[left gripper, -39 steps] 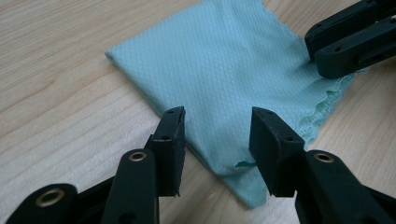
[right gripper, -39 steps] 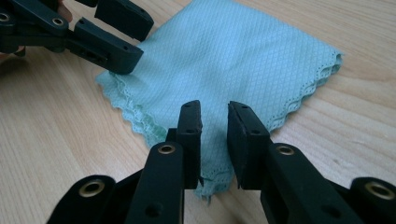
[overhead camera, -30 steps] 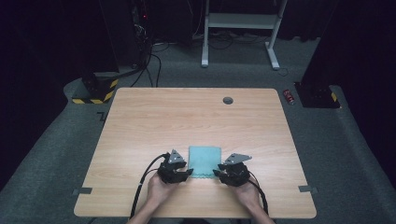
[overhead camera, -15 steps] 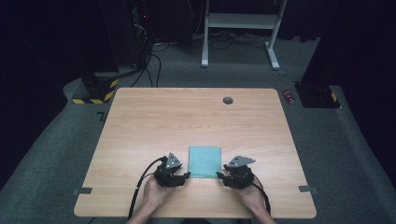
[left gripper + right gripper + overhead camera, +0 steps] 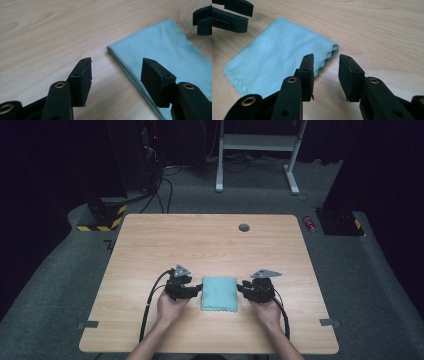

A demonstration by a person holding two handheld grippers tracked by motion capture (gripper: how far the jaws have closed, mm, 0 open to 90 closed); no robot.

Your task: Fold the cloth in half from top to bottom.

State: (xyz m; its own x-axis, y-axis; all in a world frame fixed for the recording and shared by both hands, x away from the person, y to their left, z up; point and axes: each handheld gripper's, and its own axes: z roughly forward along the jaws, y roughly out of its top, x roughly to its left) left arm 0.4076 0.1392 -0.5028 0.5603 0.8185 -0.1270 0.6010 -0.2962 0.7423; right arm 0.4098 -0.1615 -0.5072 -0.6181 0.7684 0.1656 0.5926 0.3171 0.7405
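A folded light-blue cloth [image 5: 219,293] lies flat at lower centre of the high view, near-square, scalloped edge nearest the frame's bottom. The left gripper [image 5: 196,291] and right gripper [image 5: 241,288] flank it, jaws spread, pinching nothing; left just opening, right just closing.

Wooden table [image 5: 150,245] – folded teal cloth [image 5: 219,293] near front edge.

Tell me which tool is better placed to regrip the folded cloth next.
Left, marginally. The left tool stands open with one pad already over the teal cloth edge. The right tool is narrower, and the cloth sits just outside its gap. Both flank the cloth closely on the table.
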